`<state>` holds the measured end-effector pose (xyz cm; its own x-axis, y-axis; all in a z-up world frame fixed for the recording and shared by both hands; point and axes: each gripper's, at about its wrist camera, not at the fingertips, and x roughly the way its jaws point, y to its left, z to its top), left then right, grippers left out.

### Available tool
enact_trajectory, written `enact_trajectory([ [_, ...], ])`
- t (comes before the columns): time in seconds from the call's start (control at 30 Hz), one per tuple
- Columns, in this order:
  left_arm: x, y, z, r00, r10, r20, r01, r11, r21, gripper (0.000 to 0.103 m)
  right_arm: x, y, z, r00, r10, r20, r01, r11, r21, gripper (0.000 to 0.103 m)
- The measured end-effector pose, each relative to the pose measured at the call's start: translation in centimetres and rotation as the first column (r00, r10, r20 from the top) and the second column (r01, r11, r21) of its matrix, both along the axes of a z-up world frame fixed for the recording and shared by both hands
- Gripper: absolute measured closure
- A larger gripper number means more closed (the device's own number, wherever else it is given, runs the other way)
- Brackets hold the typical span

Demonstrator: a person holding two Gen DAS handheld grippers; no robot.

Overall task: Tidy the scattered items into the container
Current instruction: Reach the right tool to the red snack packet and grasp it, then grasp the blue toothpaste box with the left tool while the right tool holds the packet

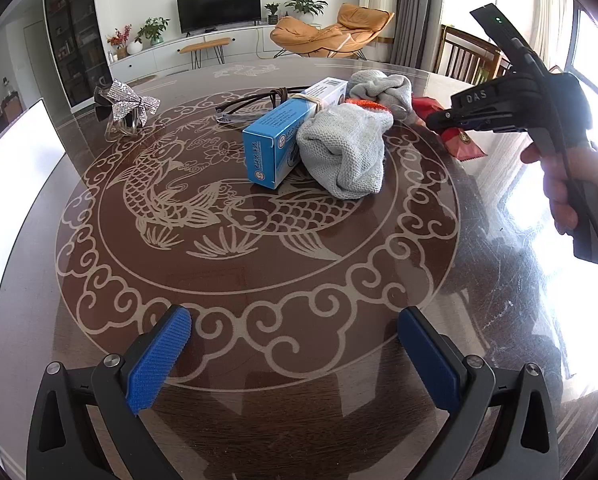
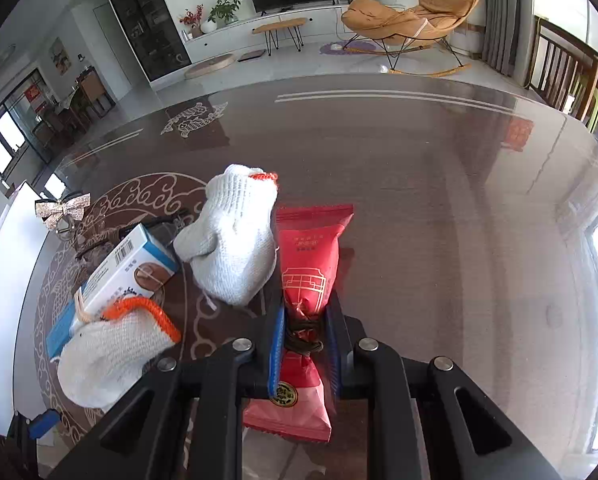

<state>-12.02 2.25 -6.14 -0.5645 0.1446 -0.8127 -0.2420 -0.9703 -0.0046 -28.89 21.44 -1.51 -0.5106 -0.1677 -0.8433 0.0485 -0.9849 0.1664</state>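
Observation:
My right gripper is shut on a red snack packet, pinching its narrow middle where a dark band wraps it. In the left wrist view the same gripper comes in from the right, held by a hand, with the packet under its tip. Left of it lie two white knit gloves with orange cuffs and a blue-and-white box with a rubber band round it. My left gripper hangs open above the table's near side, holding nothing.
Dark-framed glasses lie behind the box. A sparkly bow clip sits on a clear piece at the far left. A white flat-sided thing stands at the table's left edge. The round glass-topped table carries a fish pattern. Wooden chairs stand beyond.

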Motion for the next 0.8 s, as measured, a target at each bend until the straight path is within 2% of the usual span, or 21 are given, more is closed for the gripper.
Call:
enact_trajectory([
  [0.2, 0.0, 0.0, 0.1, 1.0, -0.013, -0.001, 0.013, 1.0, 0.013, 0.0, 10.0, 2.5, -0.1, 0.997, 0.076, 0.024, -0.078, 0.993, 0.09, 0.084],
  [0.23, -0.1, 0.1, 0.2, 0.998, -0.055, -0.002, 0.055, 0.997, 0.051, 0.0, 11.7, 3.0, -0.2, 0.997, 0.074, 0.013, -0.075, 0.992, 0.098, 0.084],
  [0.3, -0.6, 0.4, 0.7, 0.984, -0.179, -0.001, 0.178, 0.974, 0.139, 0.0, 14.2, 3.3, -0.4, 0.998, 0.063, -0.013, -0.061, 0.992, 0.113, 0.084],
  [0.33, -1.1, 0.4, 1.0, 0.981, -0.194, -0.005, 0.193, 0.972, 0.134, 0.0, 15.1, 3.4, -0.5, 0.998, 0.057, -0.026, -0.054, 0.992, 0.118, 0.084],
  [0.4, -2.2, 0.2, 2.0, 0.983, -0.184, -0.025, 0.185, 0.979, 0.086, 0.0, 16.1, 3.0, -0.5, 0.997, 0.053, -0.052, -0.046, 0.99, 0.133, 0.084],
  [0.5, -3.6, 0.6, 3.4, 0.964, -0.264, -0.018, 0.264, 0.953, 0.146, 0.0, 16.7, 2.7, -0.9, 0.995, 0.05, -0.085, -0.038, 0.99, 0.137, 0.08],
  [0.53, -3.8, 1.1, 3.5, 0.958, -0.285, -0.013, 0.284, 0.948, 0.142, 0.0, 16.9, 2.5, -1.1, 0.995, 0.047, -0.087, -0.035, 0.991, 0.131, 0.079],
  [0.6, -4.6, 2.2, 3.2, 0.961, -0.278, -0.018, 0.278, 0.958, 0.072, 0.0, 17.1, 2.4, -1.2, 0.993, 0.036, -0.114, -0.02, 0.991, 0.135, 0.078],
  [0.67, -6.1, 2.9, 2.2, 0.971, -0.237, 0.006, 0.237, 0.97, 0.049, 0.0, 17.2, 2.4, -1.2, 0.991, 0.026, -0.134, -0.009, 0.992, 0.123, 0.078],
  [0.73, -7.6, 3.4, 1.3, 0.978, -0.202, 0.046, 0.197, 0.975, 0.098, 0.0, 17.4, 2.6, -1.2, 0.99, 0.011, -0.142, 0.003, 0.995, 0.098, 0.078],
  [0.8, -8.1, 4.4, 1.2, 0.983, -0.182, 0.019, 0.178, 0.974, 0.141, 0.0, 17.5, 2.9, -1.2, 0.99, 0.0, -0.143, 0.011, 0.997, 0.075, 0.078],
])
